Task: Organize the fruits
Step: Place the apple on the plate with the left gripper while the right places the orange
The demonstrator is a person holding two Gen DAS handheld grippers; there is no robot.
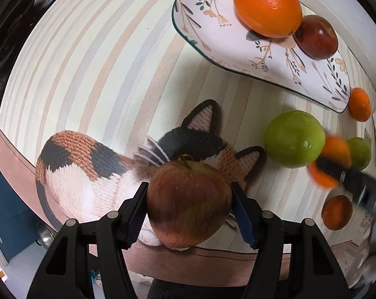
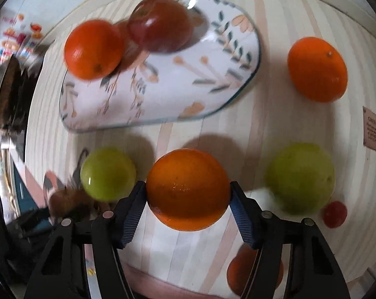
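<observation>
Both units same build: left gripper [image 1: 189, 200] and right gripper [image 2: 188, 199] in matte black plastic, two angular fingers each with triangular cut-outs in the outer arms behind the tips. Dark blue ribbed pads [image 1: 135, 220] lining the inner face of each fingertip [image 2: 131, 216]. Four round silver pivot pins [image 1: 112, 214] per unit, paired on the linkages just behind the pads.

The left gripper [image 1: 189, 204] is pinching a red-green streaked apple [image 1: 189, 204] between its blue ribbed pads [image 1: 135, 220] above a knitted calico cat picture [image 1: 93, 172] on the pale striped tablecloth [image 1: 88, 74], while a floral oval ceramic plate [image 1: 212, 39] is carrying a large glossy orange [image 1: 267, 6] and a dark red apple [image 1: 316, 37].
</observation>
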